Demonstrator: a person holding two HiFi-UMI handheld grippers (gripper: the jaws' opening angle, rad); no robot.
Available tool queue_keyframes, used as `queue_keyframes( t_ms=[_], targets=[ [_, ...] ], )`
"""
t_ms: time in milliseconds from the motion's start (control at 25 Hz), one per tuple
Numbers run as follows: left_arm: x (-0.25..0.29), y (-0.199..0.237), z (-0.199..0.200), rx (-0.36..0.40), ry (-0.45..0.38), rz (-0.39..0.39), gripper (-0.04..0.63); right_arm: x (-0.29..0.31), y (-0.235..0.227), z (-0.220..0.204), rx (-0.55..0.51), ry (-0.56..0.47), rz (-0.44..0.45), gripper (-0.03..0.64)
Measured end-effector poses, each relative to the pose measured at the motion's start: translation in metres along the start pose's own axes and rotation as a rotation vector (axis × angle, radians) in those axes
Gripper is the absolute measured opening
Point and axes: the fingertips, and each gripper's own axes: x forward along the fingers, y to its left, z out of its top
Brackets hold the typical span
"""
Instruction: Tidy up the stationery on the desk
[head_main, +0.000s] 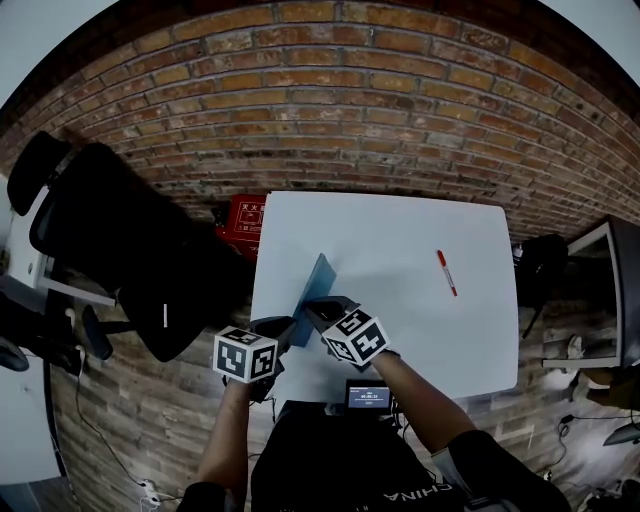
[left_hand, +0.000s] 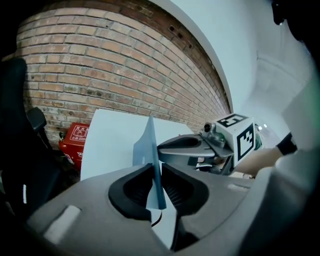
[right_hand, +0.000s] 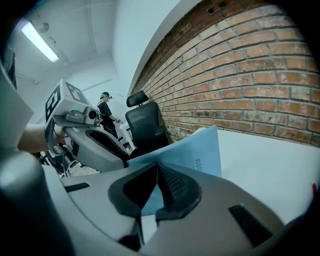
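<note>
In the head view, a white bench stands in the middle. A blue notebook is near the front left part of the bench. It stands up on its edge and leans. Both grippers hold it from the near side. The left gripper and the right gripper are close together. A red pen lies flat on the bench, well apart to the right. A small screen sits at the near edge of the bench. A black chair is at the left, and a red box is behind it.

In the left gripper view, the left gripper is closed tight on the thin blue notebook. The notebook sticks up from between its jaws. The right gripper is just beside it on the right. The bench lies behind, with the red box and a brick wall past it.

In the right gripper view, the right gripper is pinched shut on the blue notebook. The blue cover fans out to the right above the bench. The left gripper is close on the left. The black chair and a person are far back, by the brick wall.
</note>
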Motion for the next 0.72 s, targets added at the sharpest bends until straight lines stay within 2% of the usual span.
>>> queue_keyframes(
  t_ms=[160, 280, 400, 520, 720],
  targets=[
    [0.004, -0.002, -0.003, 0.115, 0.117, 0.019, 0.067, 0.005, 0.002, 0.002, 0.003, -0.005, 0.009, 0.012],
    [0.009, 0.002, -0.005, 0.161, 0.169, 0.046, 0.094, 0.008, 0.004, 0.005, 0.006, -0.009, 0.015, 0.012],
    [0.013, 0.009, -0.004, 0.144, 0.162, 0.070, 0.092, 0.010, 0.004, 0.005, 0.008, -0.009, 0.017, 0.012],
    [0.013, 0.017, 0.000, 0.101, 0.123, 0.079, 0.057, 0.010, 0.002, 0.005, 0.008, -0.007, 0.013, 0.012],
    [0.012, 0.015, 0.002, 0.044, 0.082, 0.029, 0.052, 0.005, -0.004, 0.002, 0.003, 0.000, -0.008, 0.012]
  ],
)
